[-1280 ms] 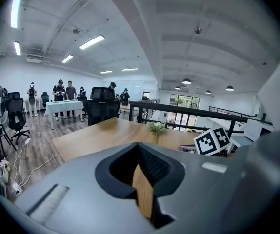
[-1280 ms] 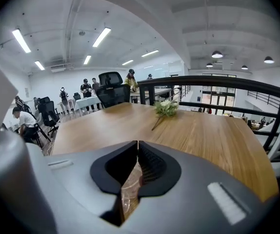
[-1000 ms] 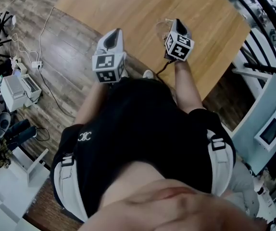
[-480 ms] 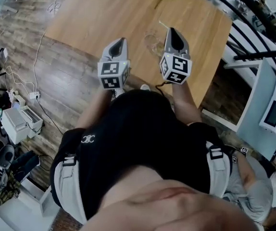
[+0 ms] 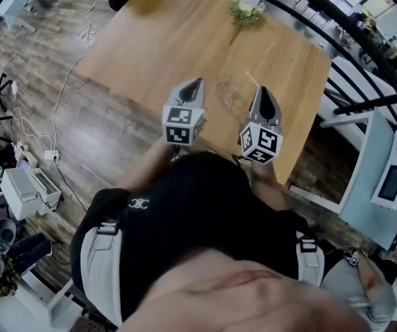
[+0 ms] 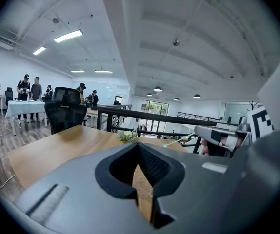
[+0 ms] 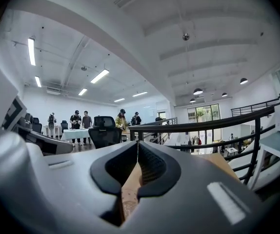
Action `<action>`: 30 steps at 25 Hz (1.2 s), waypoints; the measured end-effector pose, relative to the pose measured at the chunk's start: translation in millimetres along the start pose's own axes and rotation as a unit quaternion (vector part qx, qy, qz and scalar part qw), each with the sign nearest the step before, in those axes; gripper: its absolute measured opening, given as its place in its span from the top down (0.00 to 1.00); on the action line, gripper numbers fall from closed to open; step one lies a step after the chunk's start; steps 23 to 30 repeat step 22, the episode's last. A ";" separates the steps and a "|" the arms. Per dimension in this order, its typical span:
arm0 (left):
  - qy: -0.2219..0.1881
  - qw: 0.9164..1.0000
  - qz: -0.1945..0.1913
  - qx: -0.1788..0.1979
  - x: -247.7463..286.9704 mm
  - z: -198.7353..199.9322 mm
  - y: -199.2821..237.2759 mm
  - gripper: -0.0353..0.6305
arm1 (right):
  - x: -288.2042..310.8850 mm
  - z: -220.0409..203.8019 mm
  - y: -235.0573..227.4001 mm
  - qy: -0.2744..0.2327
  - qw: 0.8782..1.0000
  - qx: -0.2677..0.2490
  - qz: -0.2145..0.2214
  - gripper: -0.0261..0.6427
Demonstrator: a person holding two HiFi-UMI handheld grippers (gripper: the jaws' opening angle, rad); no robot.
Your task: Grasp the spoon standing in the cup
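A clear glass cup (image 5: 229, 95) stands on the wooden table (image 5: 164, 40) near its front edge. A thin pale spoon (image 5: 253, 81) leans out of it to the right. My left gripper (image 5: 196, 84) hovers just left of the cup and my right gripper (image 5: 263, 93) just right of it, beside the spoon's handle. Both are shut with nothing between their fingers. In the left gripper view the left gripper (image 6: 137, 146) points over the table, and the spoon (image 6: 177, 141) shows as a slim stick in front of the right gripper's body (image 6: 223, 135). The right gripper (image 7: 137, 145) faces the railing.
A small green plant (image 5: 243, 10) lies at the table's far side. A black railing (image 5: 364, 54) runs along the right of the table. Cables and a power strip (image 5: 50, 155) lie on the floor at the left. An office chair (image 6: 64, 112) and standing people are far behind.
The head view has swung, so the table sits lower in the picture. Both grippers stay shut, and the cup now lies between their tips rather than ahead of the right one.
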State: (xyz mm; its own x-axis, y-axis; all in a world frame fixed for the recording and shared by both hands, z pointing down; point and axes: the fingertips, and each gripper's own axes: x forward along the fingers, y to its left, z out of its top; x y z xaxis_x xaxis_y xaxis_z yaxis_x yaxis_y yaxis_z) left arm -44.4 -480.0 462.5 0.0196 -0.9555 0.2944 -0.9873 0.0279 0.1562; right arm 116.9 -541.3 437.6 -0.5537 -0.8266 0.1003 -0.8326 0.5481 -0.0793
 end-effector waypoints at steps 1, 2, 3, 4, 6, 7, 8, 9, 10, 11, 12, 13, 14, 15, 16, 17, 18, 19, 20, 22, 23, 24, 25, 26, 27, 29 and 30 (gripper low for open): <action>-0.001 1.000 -0.001 0.001 -1.2 0.0 0.5 0.93 | -0.1 -3.6 1.4 0.004 1.000 -0.001 -0.001 0.95; -0.002 1.000 -0.001 0.002 -2.2 0.1 1.2 0.93 | 0.2 -6.3 2.9 0.007 1.000 -0.002 0.000 0.95; -0.004 1.000 -0.001 0.003 -2.8 0.3 2.5 0.93 | 1.0 -8.0 4.3 0.009 1.000 -0.002 0.001 0.95; -0.006 1.000 0.001 0.003 -2.7 0.7 4.4 0.93 | 2.3 -9.0 5.8 0.011 1.000 -0.002 0.002 0.95; -0.007 1.000 0.004 0.004 -1.6 1.4 8.0 0.93 | 5.5 -9.3 8.7 0.014 1.000 -0.002 0.005 0.95; -0.006 1.000 0.004 0.003 -1.3 1.1 8.7 0.93 | 6.9 -9.0 10.2 0.014 1.000 -0.002 0.007 0.95; -0.004 1.000 0.003 0.003 -1.3 0.4 8.7 0.93 | 7.9 -8.7 11.7 0.015 1.000 -0.002 0.009 0.95; -0.002 1.000 0.003 0.002 -1.7 -0.1 8.3 0.93 | 8.4 -8.6 13.2 0.015 1.000 -0.001 0.011 0.95; -0.001 1.000 0.002 0.002 -2.2 -0.5 7.8 0.93 | 8.5 -8.7 14.4 0.015 1.000 0.000 0.013 0.95; -0.001 1.000 0.003 0.002 -2.7 -0.9 7.3 0.93 | 8.0 -9.1 15.2 0.014 1.000 0.000 0.015 0.95; -0.001 1.000 0.003 0.002 -3.3 -1.6 6.3 0.93 | 7.3 -9.7 15.5 0.013 1.000 0.001 0.016 0.95; 0.001 1.000 0.004 0.002 -3.8 -3.0 4.7 0.93 | 6.3 -10.4 15.1 0.013 1.000 0.001 0.018 0.95; 0.003 1.000 0.004 0.003 -4.0 -5.1 2.9 0.93 | 5.3 -11.1 14.3 0.014 1.000 0.002 0.019 0.95; 0.005 1.000 0.004 0.004 -3.8 -7.4 1.3 0.93 | 4.5 -11.7 13.4 0.015 1.000 0.003 0.021 0.95; 0.006 1.000 0.004 0.004 -3.7 -8.5 -0.1 0.93 | 4.1 -12.2 12.8 0.016 1.000 0.004 0.022 0.95; 0.006 1.000 0.003 0.005 -3.7 -8.4 -1.2 0.93 | 4.2 -12.7 12.9 0.017 1.000 0.005 0.023 0.95; 0.008 1.000 0.003 0.005 -3.9 -8.0 -1.6 0.93 | 4.6 -13.3 13.6 0.018 1.000 0.006 0.025 0.95; 0.009 1.000 0.002 0.005 -4.2 -7.9 -1.1 0.93 | 5.2 -13.8 15.1 0.019 0.999 0.007 0.026 0.95; 0.010 1.000 0.002 0.005 -4.6 -7.7 0.0 0.93 | 5.9 -14.5 17.1 0.020 0.999 0.008 0.028 0.95; 0.011 1.000 0.002 0.004 -5.5 -7.2 2.6 0.93 | 7.2 -15.9 21.8 0.021 0.999 0.008 0.031 0.95; 0.011 1.000 0.002 0.004 -5.5 -7.2 2.6 0.93 | 7.2 -15.9 21.8 0.021 0.999 0.008 0.031 0.95; 0.011 1.000 0.002 0.004 -5.5 -7.2 2.6 0.93 | 7.2 -15.9 21.8 0.021 0.999 0.008 0.031 0.95; 0.011 1.000 0.002 0.004 -5.5 -7.2 2.6 0.93 | 7.2 -15.9 21.8 0.021 0.999 0.008 0.031 0.95; 0.011 1.000 0.002 0.004 -5.5 -7.2 2.6 0.93 | 7.2 -15.9 21.8 0.021 0.999 0.008 0.031 0.95; 0.011 1.000 0.002 0.004 -5.5 -7.2 2.6 0.93 | 7.2 -15.9 21.8 0.021 0.999 0.008 0.031 0.95; 0.011 1.000 0.002 0.004 -5.5 -7.2 2.6 0.93 | 7.2 -15.9 21.8 0.021 0.999 0.008 0.031 0.95; 0.011 1.000 0.002 0.004 -5.5 -7.2 2.6 0.93 | 7.2 -15.9 21.8 0.021 0.999 0.008 0.031 0.95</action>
